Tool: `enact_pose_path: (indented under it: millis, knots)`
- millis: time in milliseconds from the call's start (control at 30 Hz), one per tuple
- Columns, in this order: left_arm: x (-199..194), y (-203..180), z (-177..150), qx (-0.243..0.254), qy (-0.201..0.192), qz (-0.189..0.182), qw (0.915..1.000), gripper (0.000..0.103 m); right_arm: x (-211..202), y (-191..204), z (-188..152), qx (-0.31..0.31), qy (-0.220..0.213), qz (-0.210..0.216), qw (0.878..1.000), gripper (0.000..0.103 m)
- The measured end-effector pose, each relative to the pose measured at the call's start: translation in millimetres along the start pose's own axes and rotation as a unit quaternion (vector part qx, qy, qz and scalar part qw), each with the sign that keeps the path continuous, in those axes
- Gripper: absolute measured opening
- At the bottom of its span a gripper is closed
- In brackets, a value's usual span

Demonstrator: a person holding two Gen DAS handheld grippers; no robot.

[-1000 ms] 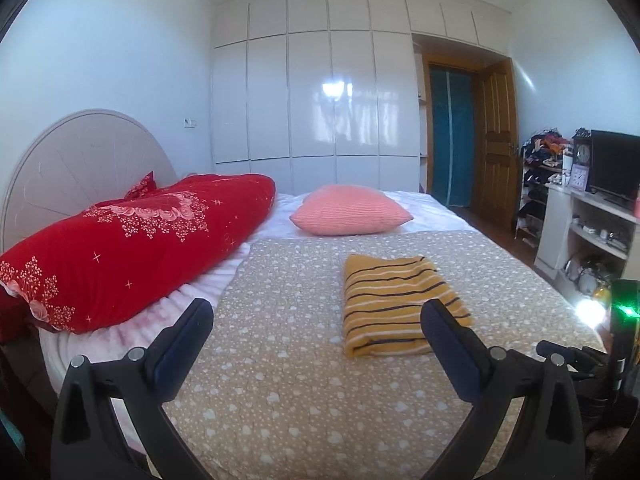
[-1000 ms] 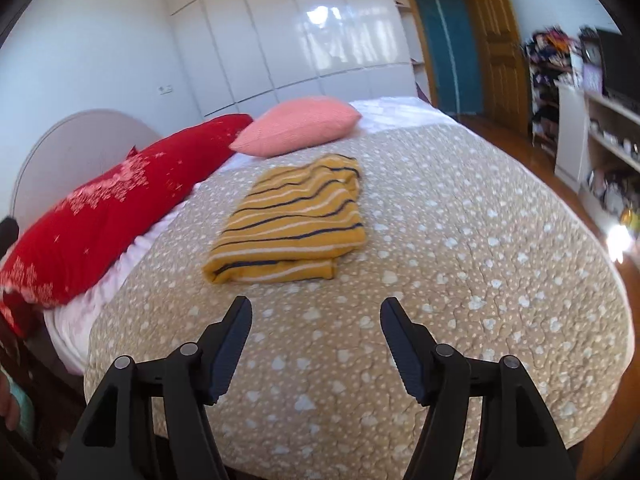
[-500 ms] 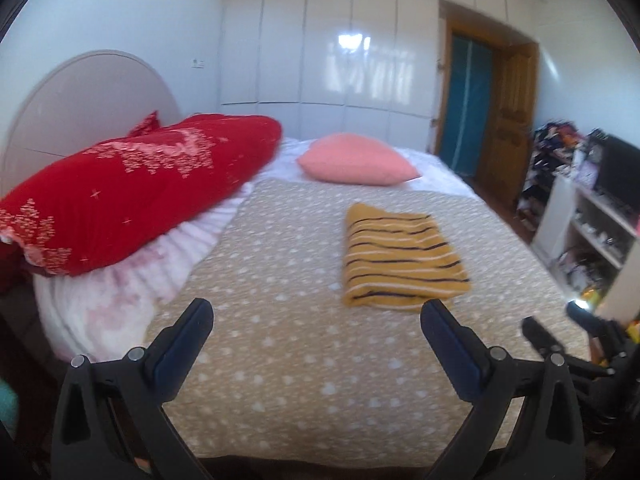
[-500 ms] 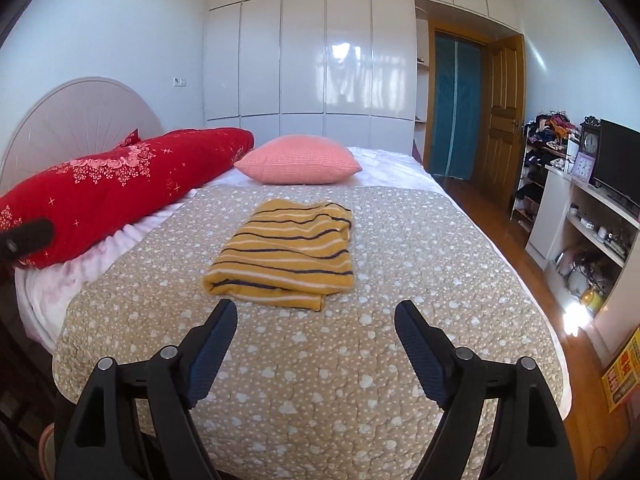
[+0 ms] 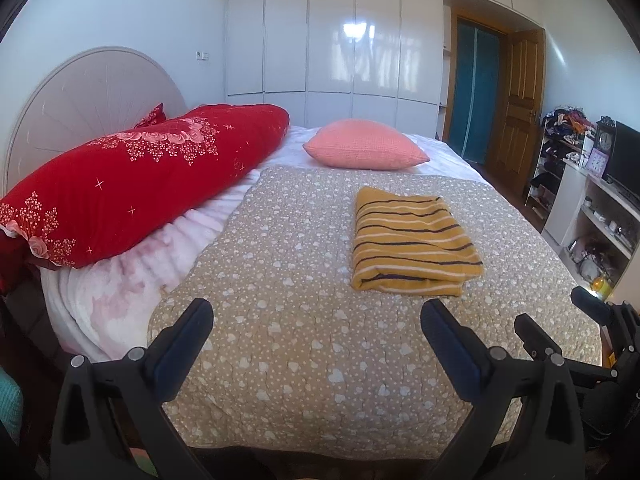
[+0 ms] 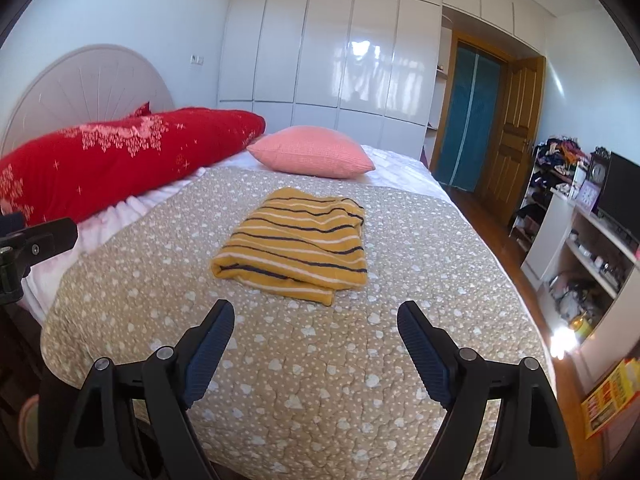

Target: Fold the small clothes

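Folded yellow striped garment (image 5: 414, 242) lies flat on the bed's beige heart-print quilt (image 5: 288, 288), a compact rectangle with dark and white stripes. In the right wrist view the same garment (image 6: 296, 248) sits mid-quilt (image 6: 320, 360), its thick folded edge toward the camera, one corner bulging slightly at the near right.

Left tool (image 5: 316, 320) hangs above the near edge of the quilt, jaws spread wide, nothing between them. Blue-padded fingers (image 5: 186, 340) do not touch the fabric. The garment is ahead and to the right of this tool, just past its right finger.

Right tool (image 6: 316, 322) is likewise released, jaws wide apart and empty, aimed straight at the garment, which lies just beyond the fingertips (image 6: 212, 336) and apart from them. Part of the right tool's frame shows at the lower right edge of the left wrist view; part of the left tool's frame shows at the left edge of the right wrist view.

Surroundings: a pink pillow (image 5: 364, 144) lies behind the garment on white bedding. A long red bolster (image 5: 136, 180) with floral print lies along the left side by a rounded white headboard (image 5: 88, 92). White wardrobe (image 5: 340, 40) on the far wall, wooden door (image 5: 520, 100) to its right, cluttered shelves (image 6: 592, 248) along the right wall.
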State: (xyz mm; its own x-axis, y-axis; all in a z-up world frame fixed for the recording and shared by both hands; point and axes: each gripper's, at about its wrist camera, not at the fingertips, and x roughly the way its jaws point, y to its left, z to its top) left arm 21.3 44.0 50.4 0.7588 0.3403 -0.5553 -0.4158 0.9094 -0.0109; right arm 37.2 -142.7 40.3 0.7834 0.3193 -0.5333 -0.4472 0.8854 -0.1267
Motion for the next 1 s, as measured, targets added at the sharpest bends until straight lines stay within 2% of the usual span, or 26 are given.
enact_pose_path:
  millis: [233, 767, 1000]
  knots:
    - [2, -5, -2, 0.006, 0.003, -0.002, 1.0, 0.103, 7, -2, -4, 0.007, 0.018, 0.003, 1.0, 0.087]
    - [19, -8, -13, 0.005, 0.039, -0.015, 0.9991, 0.103, 17, 1, -9, 0.009, 0.043, 0.002, 0.999, 0.088]
    - [20, -8, -15, 0.005, 0.042, -0.004, 0.9991, 0.103, 18, 0, -9, 0.011, 0.051, 0.003, 0.999, 0.088]
